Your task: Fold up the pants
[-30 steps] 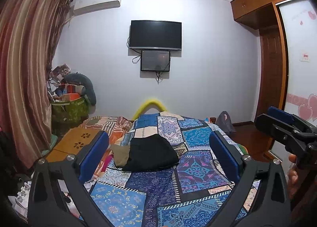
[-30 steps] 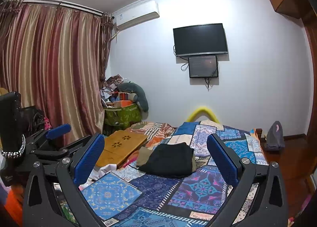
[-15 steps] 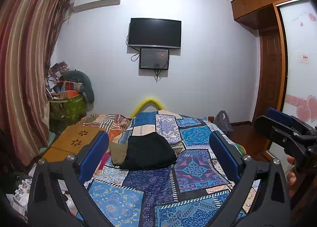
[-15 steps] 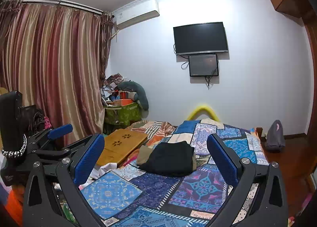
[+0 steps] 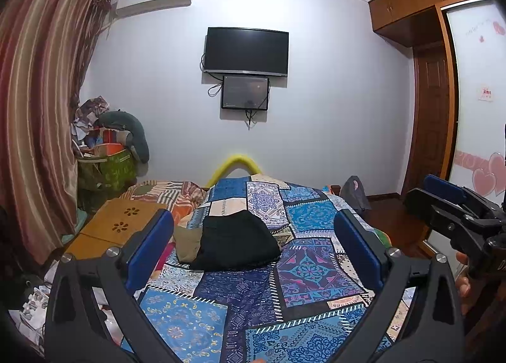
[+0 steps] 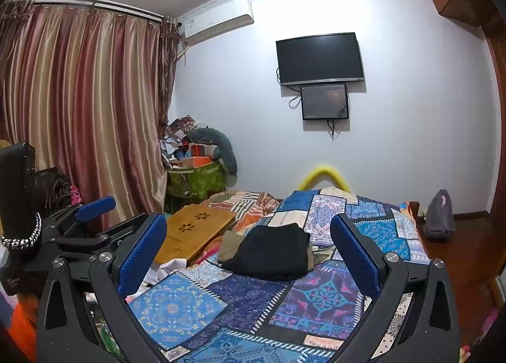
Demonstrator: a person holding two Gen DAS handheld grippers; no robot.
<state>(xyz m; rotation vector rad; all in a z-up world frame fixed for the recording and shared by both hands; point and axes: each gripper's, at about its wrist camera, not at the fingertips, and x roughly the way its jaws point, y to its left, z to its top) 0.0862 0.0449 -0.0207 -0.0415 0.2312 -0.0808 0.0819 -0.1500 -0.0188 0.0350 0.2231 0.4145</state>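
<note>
Black pants point(image 5: 235, 241) lie folded in a compact bundle on the patchwork bedspread point(image 5: 253, 293), partly over an olive-tan folded garment point(image 5: 186, 244). In the right wrist view the black pants point(image 6: 273, 250) rest on the same tan garment point(image 6: 229, 244). My left gripper point(image 5: 253, 249) is open, held well back from the pants, nothing between its blue pads. My right gripper point(image 6: 248, 253) is open too, also short of the bundle. The right gripper point(image 5: 455, 204) shows at the right edge of the left wrist view, the left gripper point(image 6: 88, 217) at the left of the right wrist view.
A wooden lap table point(image 5: 117, 230) lies left of the pants, beside a striped cloth point(image 5: 172, 193). A green box of clutter point(image 6: 194, 179) stands by the curtain point(image 6: 88, 116). A grey bag point(image 6: 439, 215) sits on the floor right of the bed. A TV point(image 5: 246, 51) hangs ahead.
Both views have drifted slightly: the room sits a little lower and the bundle a little farther off. The pants have not moved and both grippers stay open.
</note>
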